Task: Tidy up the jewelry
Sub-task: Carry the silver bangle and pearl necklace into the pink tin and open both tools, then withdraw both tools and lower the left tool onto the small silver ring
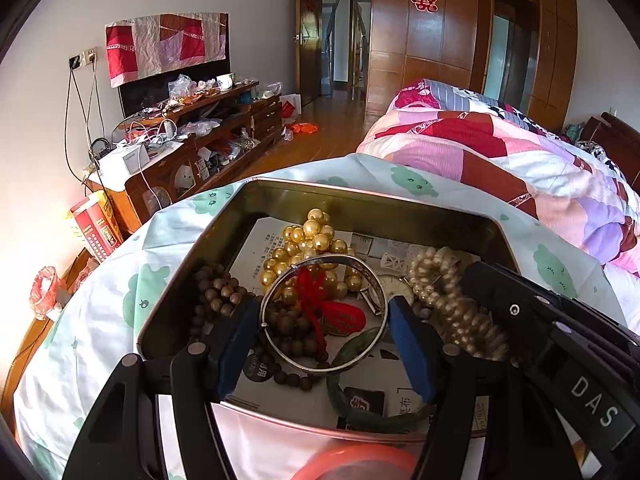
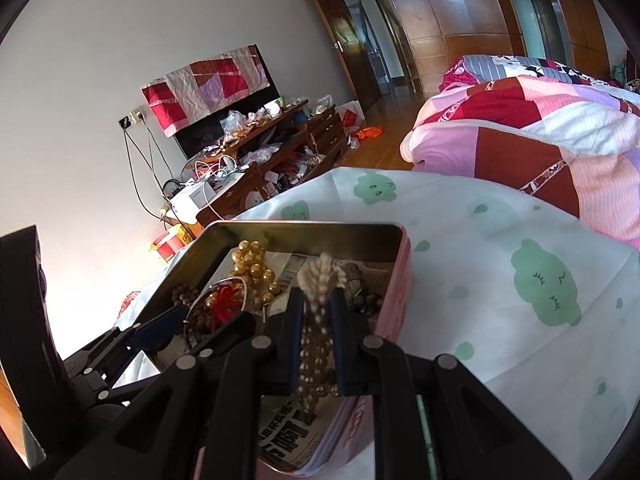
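Jewelry lies heaped in a newspaper-lined tin (image 1: 168, 312) on the bed. The right gripper (image 2: 316, 312) has its jaws closed on the cream pearl strand (image 2: 318, 280), probably to lift it free of the tangle. The left gripper (image 1: 324, 320) straddles the silver bangle (image 1: 324, 316), jaws wide open, seemingly ready to pinch it.

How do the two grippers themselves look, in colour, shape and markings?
Both the left gripper and the right gripper have black linkage arms joined by round silver pivot pins, ending in flat blue pads. In the left wrist view, the right gripper's black body carries white letters "DAS". No cables or sleeves are visible.
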Available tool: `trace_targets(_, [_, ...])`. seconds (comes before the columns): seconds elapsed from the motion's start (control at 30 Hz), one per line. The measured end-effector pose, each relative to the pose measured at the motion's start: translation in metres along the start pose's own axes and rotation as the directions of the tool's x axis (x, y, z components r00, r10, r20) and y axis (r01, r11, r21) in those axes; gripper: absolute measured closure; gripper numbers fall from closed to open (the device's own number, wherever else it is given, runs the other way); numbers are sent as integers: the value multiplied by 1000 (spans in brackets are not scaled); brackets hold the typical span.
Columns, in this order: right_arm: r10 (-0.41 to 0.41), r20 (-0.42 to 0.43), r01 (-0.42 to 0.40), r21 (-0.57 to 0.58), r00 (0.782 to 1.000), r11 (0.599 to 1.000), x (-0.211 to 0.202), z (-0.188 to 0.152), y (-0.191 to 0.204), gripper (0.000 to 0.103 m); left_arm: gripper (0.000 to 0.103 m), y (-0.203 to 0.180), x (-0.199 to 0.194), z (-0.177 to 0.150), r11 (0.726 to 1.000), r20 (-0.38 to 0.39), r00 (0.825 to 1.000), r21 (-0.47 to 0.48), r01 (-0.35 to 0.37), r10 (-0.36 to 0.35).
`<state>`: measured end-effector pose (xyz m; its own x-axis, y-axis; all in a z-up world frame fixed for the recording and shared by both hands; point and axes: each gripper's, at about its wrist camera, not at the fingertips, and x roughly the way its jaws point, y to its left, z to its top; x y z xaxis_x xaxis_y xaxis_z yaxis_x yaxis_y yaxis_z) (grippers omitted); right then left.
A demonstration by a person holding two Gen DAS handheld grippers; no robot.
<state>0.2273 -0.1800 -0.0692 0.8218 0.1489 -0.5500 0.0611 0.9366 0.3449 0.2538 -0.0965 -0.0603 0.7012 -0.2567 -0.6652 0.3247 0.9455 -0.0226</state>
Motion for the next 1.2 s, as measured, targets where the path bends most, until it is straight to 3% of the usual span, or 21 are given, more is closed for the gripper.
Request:
trace_targets(0.13, [30, 11, -30, 24, 1000, 999, -3, 1, -3, 74, 36, -2, 2, -1, 1000, -7, 1000, 11, -16, 16])
trace_targets(0.2, [25, 59, -26, 24, 998, 999, -13, 2, -3, 49, 35, -4, 4, -1, 999, -15, 999, 24, -31, 31])
trace_targets(0.3, [-2, 139, -2, 32, 990, 999, -27, 5, -4, 27, 33, -5, 5, -2, 999, -20, 999, 34, -41, 41])
trace_targets(0.5, [-35, 125, 25, 76, 992, 997, -24, 9, -12, 26, 30, -3, 4, -3, 999, -15, 999, 28, -44, 45])
trace_targets(0.73, [-63, 142, 50, 88, 988, 995, -27, 8, -16, 25, 29, -2, -9, -4, 997, 52, 996, 12, -73, 72])
trace_targets(0.83, [-90, 168, 76, 89, 982, 993, -32, 7, -16, 20, 28, 1, -15, -3, 998, 41, 997, -8, -61, 61])
trace_targets(1.2, [-149, 196, 135, 85, 969, 987, -61, -8, -11, 17, 28, 13, -70, -15, 998, 78, 995, -28, -63, 65])
